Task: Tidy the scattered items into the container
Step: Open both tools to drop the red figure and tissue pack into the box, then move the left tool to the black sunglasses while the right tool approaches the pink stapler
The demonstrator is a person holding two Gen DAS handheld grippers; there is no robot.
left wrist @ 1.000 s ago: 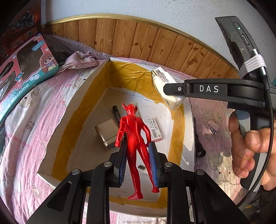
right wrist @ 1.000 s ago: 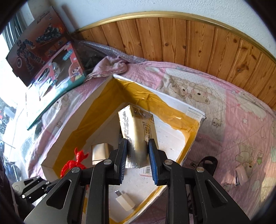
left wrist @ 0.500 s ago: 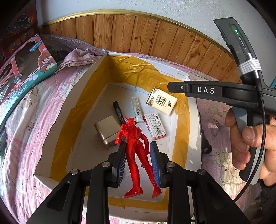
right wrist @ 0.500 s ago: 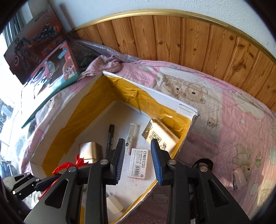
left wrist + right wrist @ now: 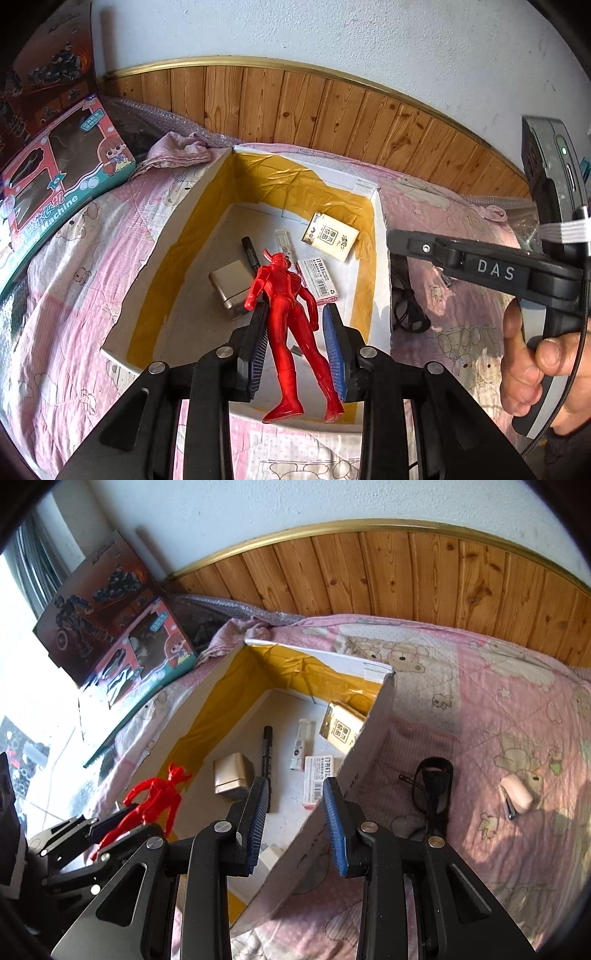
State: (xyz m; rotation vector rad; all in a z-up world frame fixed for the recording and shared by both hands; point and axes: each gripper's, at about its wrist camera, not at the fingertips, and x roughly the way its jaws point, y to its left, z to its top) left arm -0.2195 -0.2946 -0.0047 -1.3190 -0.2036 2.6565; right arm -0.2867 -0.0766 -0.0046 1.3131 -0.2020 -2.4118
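Starting at your far left, a pink and teal windowed toy box (image 5: 62, 184) leans on the pink bear-print quilt (image 5: 480, 701) below the wood-panelled wall. Beside it sits the open white cardboard box with yellow tape lining (image 5: 192, 229), and your left gripper (image 5: 295, 325) hangs over its near end, the blue-padded jaws clamped on the waist of a glossy red plastic horned figure (image 5: 291, 314), whose feet point back toward you. On the box floor beyond lie a champagne-coloured metal block (image 5: 232, 775), a black marker pen (image 5: 266, 753), a slim white tube (image 5: 301, 742), a pink-edged barcode-labelled packet (image 5: 317, 779) and a cream printed carton (image 5: 341, 731) tilted against the right wall. Your right gripper (image 5: 297, 823) hovers at that wall's near end, jaws apart and holding nothing. Further right on the quilt rest a black looped strap (image 5: 432, 782) and a small pale pink clip-like object (image 5: 517, 797).
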